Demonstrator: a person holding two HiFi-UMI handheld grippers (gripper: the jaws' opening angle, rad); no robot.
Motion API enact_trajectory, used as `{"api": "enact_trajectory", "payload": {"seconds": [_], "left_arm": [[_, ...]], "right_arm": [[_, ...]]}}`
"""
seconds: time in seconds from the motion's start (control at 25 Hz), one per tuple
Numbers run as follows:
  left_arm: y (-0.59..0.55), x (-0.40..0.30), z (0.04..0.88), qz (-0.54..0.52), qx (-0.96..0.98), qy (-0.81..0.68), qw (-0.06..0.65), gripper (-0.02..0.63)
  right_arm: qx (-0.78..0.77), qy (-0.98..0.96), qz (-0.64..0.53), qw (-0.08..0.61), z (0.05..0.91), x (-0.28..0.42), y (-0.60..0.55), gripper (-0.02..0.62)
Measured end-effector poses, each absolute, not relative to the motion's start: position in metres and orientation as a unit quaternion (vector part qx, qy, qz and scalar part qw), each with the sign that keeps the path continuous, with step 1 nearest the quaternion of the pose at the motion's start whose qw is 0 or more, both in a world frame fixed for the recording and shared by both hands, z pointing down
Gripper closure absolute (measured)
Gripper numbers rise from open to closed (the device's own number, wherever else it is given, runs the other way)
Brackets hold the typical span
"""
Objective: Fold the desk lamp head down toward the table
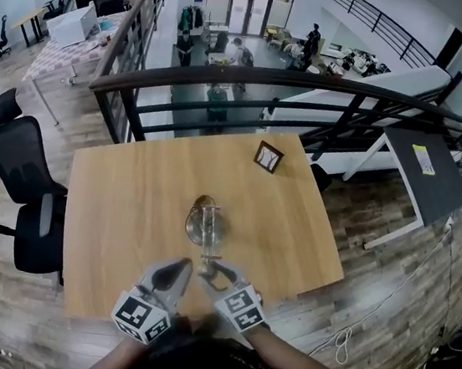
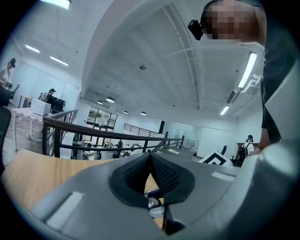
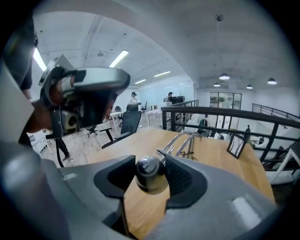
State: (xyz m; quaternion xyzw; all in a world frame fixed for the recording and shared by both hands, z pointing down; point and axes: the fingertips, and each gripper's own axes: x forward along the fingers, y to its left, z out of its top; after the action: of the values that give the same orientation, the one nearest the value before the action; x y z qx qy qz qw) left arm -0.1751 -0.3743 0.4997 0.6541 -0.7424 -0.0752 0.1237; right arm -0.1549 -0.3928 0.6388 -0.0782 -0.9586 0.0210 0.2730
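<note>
A chrome desk lamp [image 1: 203,222] lies low on the wooden table [image 1: 126,208], its twin rods [image 3: 183,142] running away from me. My right gripper [image 1: 213,272] points down at its near end. In the right gripper view the round chrome lamp head [image 3: 151,174] sits between the two pads, touching both, so the right gripper [image 3: 151,177] is shut on it. My left gripper [image 1: 175,275] hovers just left of it, also seen as the left gripper [image 3: 86,91] raised beside the right one. Its tips [image 2: 150,157] meet and it holds nothing.
A small framed picture [image 1: 268,156] stands near the table's far edge. Black office chairs [image 1: 24,186] sit at the table's left. A dark railing [image 1: 270,83] runs behind the table, and a grey desk [image 1: 426,176] stands at the right.
</note>
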Motion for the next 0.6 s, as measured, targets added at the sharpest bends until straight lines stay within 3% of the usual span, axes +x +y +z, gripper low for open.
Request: {"api": "enact_trajectory", "payload": {"seconds": [0.32, 0.6], "left_arm": [[-0.369, -0.176, 0.511, -0.075, 0.652, -0.744, 0.129, 0.604], [-0.363, -0.186, 0.511, -0.077, 0.643, -0.751, 0.131, 0.604]], "right_arm": [[-0.078, -0.936, -0.012, 0.343, 0.735, -0.167, -0.398, 0.416], [-0.069, -0.93, -0.031, 0.36, 0.767, -0.181, -0.407, 0.419]]}}
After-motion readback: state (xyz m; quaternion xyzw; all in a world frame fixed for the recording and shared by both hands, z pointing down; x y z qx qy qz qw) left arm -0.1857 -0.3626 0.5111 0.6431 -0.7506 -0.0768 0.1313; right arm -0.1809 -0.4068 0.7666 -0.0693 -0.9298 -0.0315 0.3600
